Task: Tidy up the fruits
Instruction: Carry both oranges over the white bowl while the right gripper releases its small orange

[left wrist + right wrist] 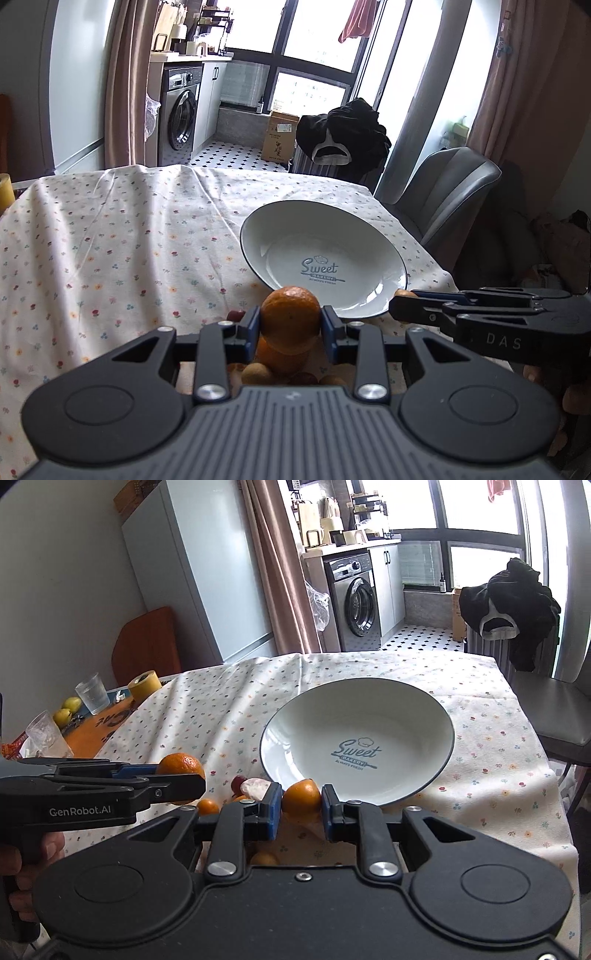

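A white plate (pixel 295 236) with a dark rim and "Sweet" print lies on the flowered tablecloth; it also shows in the right wrist view (pixel 406 716). My left gripper (pixel 290 325) is shut on an orange mandarin (pixel 290 317), held just short of the plate's near rim; this mandarin shows in the right wrist view (pixel 181 763) too. My right gripper (pixel 300 805) is shut on a smaller orange fruit (pixel 301 798), also at the plate's near rim. A heap of small fruits (pixel 243 790) lies below both grippers: another orange (pixel 280 356), kumquats, red ones.
A grey chair (pixel 447 199) stands at the table's right side. At the table's left end stand two glasses (pixel 92 694), a yellow tape roll (pixel 144 685) and two green pears (pixel 68 709). The table's right edge is close to the plate.
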